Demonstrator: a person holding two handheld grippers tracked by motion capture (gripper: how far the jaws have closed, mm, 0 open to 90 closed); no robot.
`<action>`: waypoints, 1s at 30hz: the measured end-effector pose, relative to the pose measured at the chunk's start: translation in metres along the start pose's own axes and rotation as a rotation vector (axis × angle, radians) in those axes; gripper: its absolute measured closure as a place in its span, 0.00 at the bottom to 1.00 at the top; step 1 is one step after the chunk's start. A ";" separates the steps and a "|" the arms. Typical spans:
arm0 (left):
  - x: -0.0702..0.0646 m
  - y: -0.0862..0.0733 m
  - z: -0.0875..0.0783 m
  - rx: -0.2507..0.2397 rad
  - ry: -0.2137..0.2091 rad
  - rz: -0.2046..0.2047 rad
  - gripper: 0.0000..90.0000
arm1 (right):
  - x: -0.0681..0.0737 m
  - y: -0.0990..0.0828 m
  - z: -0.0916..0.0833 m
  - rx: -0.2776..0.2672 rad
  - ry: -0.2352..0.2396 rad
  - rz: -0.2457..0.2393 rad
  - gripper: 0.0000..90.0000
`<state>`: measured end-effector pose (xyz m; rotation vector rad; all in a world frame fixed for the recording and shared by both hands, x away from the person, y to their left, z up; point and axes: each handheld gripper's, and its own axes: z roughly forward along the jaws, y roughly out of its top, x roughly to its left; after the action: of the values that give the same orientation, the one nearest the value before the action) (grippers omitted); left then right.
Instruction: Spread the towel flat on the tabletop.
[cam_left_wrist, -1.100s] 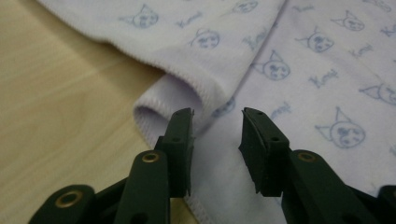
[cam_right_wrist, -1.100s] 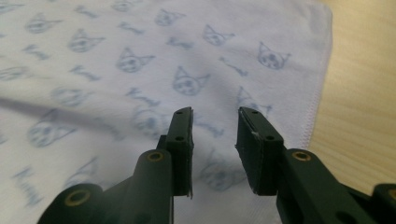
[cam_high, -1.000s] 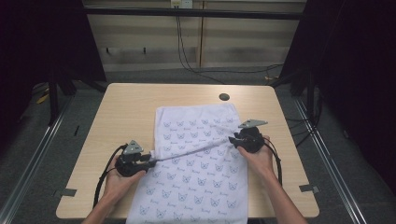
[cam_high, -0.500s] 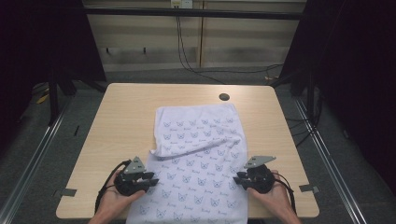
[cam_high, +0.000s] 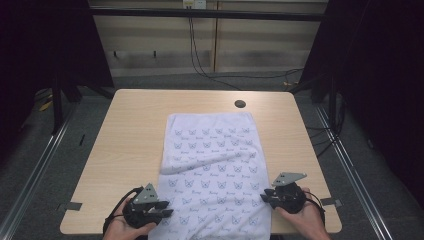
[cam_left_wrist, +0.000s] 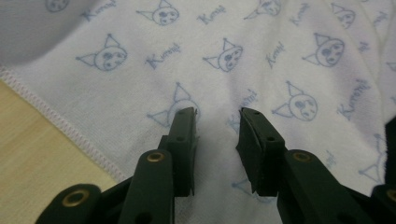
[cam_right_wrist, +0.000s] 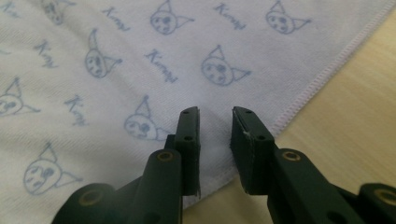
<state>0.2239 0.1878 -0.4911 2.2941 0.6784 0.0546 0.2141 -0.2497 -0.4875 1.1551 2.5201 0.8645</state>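
high view: both grippers (cam_high: 167, 208) (cam_high: 266, 196) flank the towel (cam_high: 212, 170), jaws apart.

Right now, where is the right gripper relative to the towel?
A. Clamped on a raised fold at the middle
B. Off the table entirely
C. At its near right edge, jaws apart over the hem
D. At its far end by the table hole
C: the right gripper sits at the near right edge of the towel, and in the right gripper view its jaws stand apart above the flat hem.

Right tool (cam_right_wrist: 215, 114) jaws parted, nothing between, over hemmed edge of printed towel (cam_right_wrist: 116, 74); table (cam_right_wrist: 355, 102) beside.
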 end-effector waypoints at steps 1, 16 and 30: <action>0.002 0.000 -0.001 0.007 -0.007 0.002 0.75 | 0.005 -0.001 -0.003 0.016 0.034 -0.029 0.80; 0.056 0.030 0.022 -0.033 0.170 -0.029 0.74 | -0.039 0.039 0.027 -0.108 -0.049 0.116 0.69; 0.052 0.013 0.001 -0.052 0.129 -0.112 0.58 | -0.027 0.035 0.036 -0.070 -0.043 0.050 0.64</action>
<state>0.2748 0.2052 -0.4911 2.2130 0.8610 0.1669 0.2687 -0.2367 -0.4956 1.2061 2.4161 0.9225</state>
